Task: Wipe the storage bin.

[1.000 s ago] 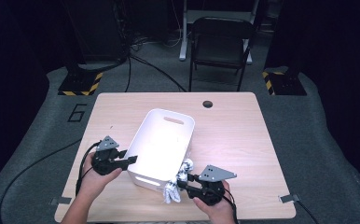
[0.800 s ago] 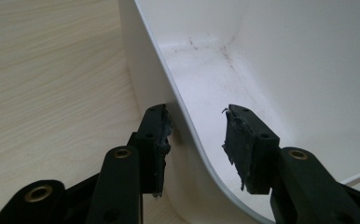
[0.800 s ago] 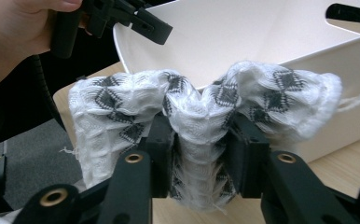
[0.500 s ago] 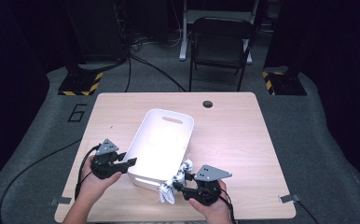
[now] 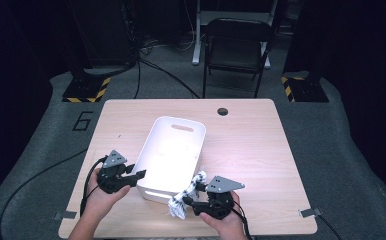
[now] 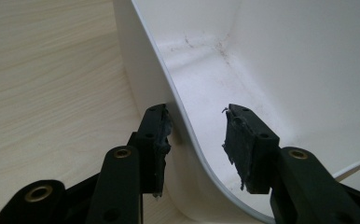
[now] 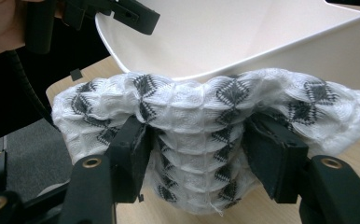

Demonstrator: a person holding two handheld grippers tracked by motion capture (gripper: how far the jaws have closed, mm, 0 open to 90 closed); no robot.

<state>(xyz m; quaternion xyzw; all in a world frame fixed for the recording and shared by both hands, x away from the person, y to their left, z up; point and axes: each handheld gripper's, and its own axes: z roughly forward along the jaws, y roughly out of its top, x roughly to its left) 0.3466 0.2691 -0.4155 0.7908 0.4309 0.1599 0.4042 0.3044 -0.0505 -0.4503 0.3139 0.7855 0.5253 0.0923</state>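
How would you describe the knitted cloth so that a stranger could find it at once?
Start at the wooden table and find the white bin in its middle. At the bin's near corner, against its outer wall, lies the cloth between the right tongs. It is the one soft thing there, white with dark diamond patterns.

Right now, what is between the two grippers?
In the high view, the near end of the white bin lies between the left gripper and the right gripper.

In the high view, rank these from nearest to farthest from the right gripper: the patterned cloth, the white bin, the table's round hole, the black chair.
From the right gripper:
1. Patterned cloth, between its jaws.
2. White bin, just beyond.
3. Round hole, at the table's far edge.
4. Black chair, behind the table.
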